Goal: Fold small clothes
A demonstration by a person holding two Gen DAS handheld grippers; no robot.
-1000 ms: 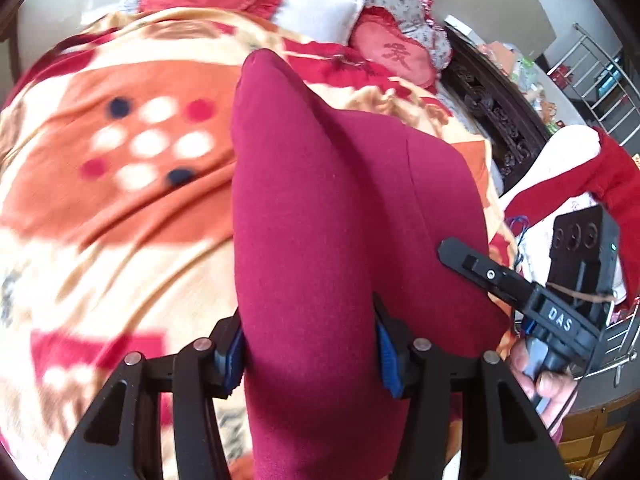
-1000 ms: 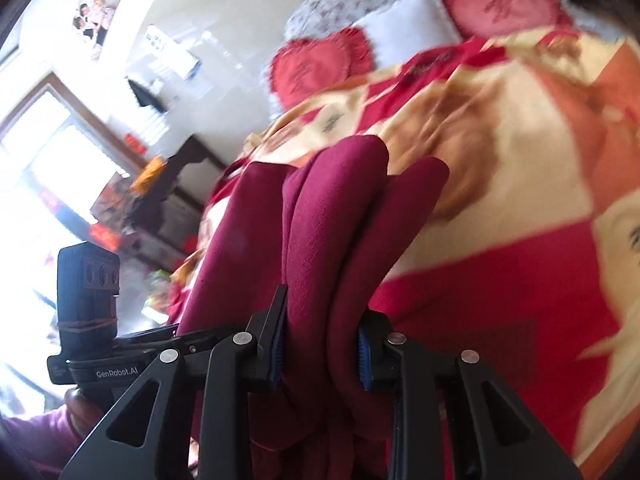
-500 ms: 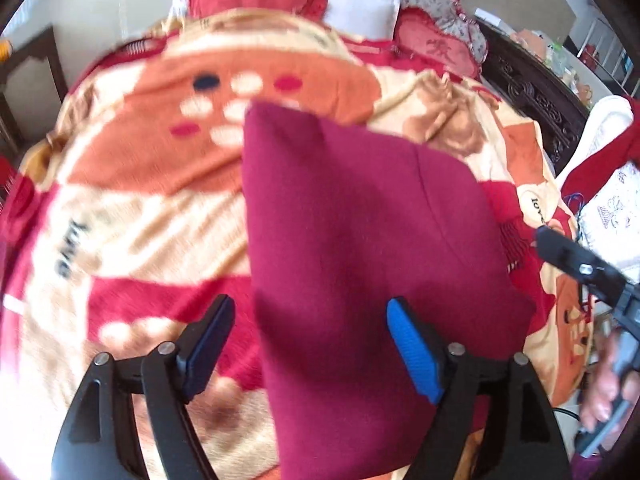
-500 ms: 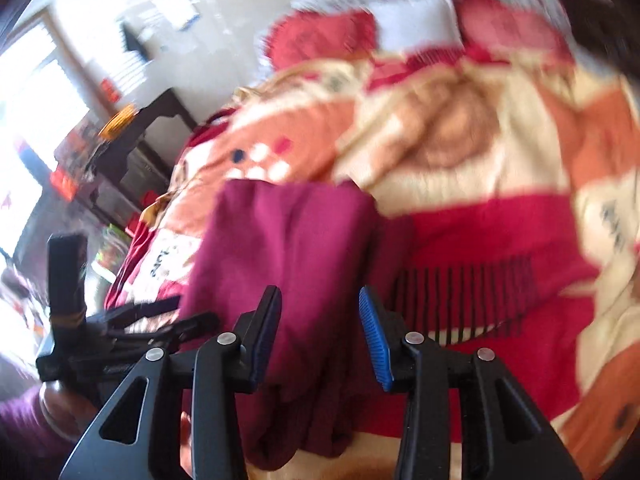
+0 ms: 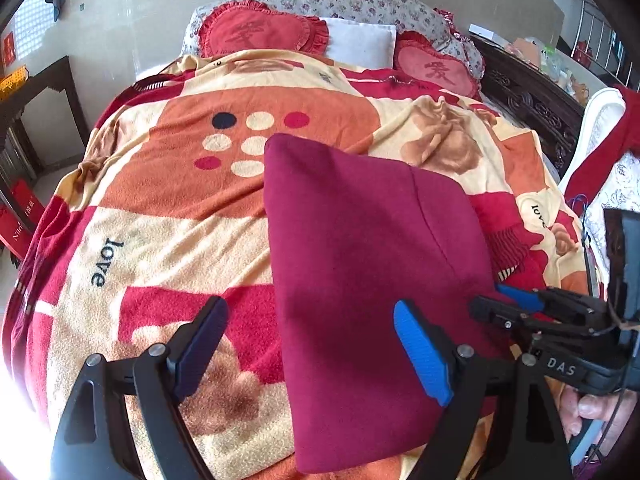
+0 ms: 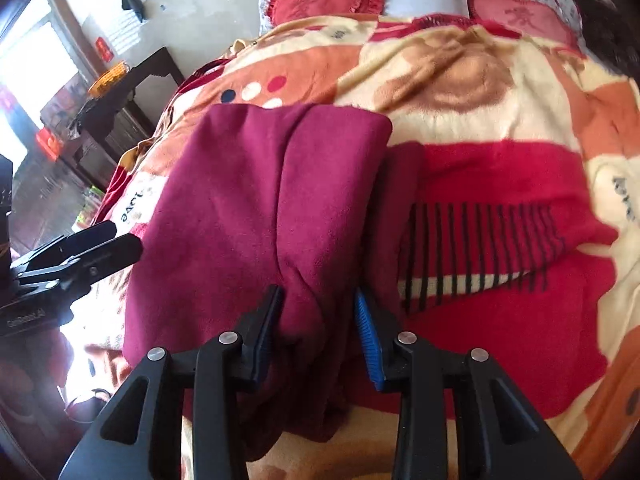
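Observation:
A maroon fleece garment [image 5: 360, 264] lies folded flat on the patterned blanket [image 5: 160, 216]; it also shows in the right wrist view [image 6: 256, 208]. My left gripper [image 5: 316, 344] is open, its jaws wide apart over the garment's near left edge, holding nothing. My right gripper [image 6: 320, 320] is open, its jaws on either side of a bunched near corner of the garment, with gaps showing. The right gripper also shows at the right of the left wrist view [image 5: 520, 308]. The left gripper shows at the left of the right wrist view [image 6: 80, 256].
The blanket covers a bed with heart-shaped red cushions [image 5: 260, 36] and a white pillow [image 5: 360, 42] at the head. A dark wooden table [image 6: 132, 92] stands left of the bed. White and red clothes [image 5: 600, 152] lie at the right.
Both grippers have opened and let go of the garment. It was held up and draped; now it lies flat and folded on the blanket. Both grippers have pulled back toward the near edge.

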